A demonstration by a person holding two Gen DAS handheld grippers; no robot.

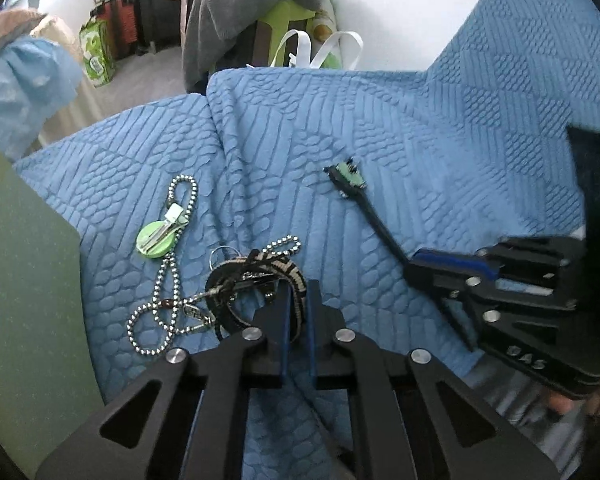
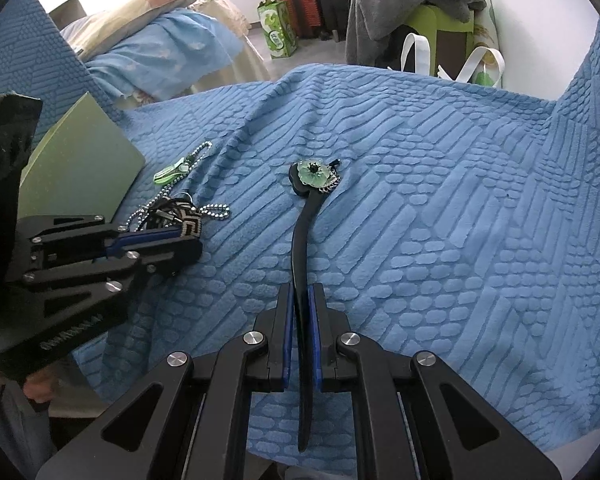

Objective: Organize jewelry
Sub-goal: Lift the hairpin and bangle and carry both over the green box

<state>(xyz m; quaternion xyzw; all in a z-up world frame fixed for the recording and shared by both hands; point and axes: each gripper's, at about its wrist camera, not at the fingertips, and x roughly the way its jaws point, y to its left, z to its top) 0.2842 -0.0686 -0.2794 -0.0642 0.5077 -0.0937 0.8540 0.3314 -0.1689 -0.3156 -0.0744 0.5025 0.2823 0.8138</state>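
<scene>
Jewelry lies on the blue textured bedspread (image 1: 440, 128). In the left wrist view, a black-and-cream woven cord bracelet (image 1: 260, 280), tangled with a silver ball chain (image 1: 172, 280), sits toward the bed's left edge. The left claw (image 1: 298, 304) is closed on the bracelet's band, which looks soft, light and limp, so neighbours may drag along.

In the right wrist view, the right claw (image 2: 302, 312) is clamped on the stem of a long black hair stick with a green flower ornament (image 2: 300, 236). It lies mid-bed, stiff and light; the flower looks fragile, so the stem suits gripping.
</scene>
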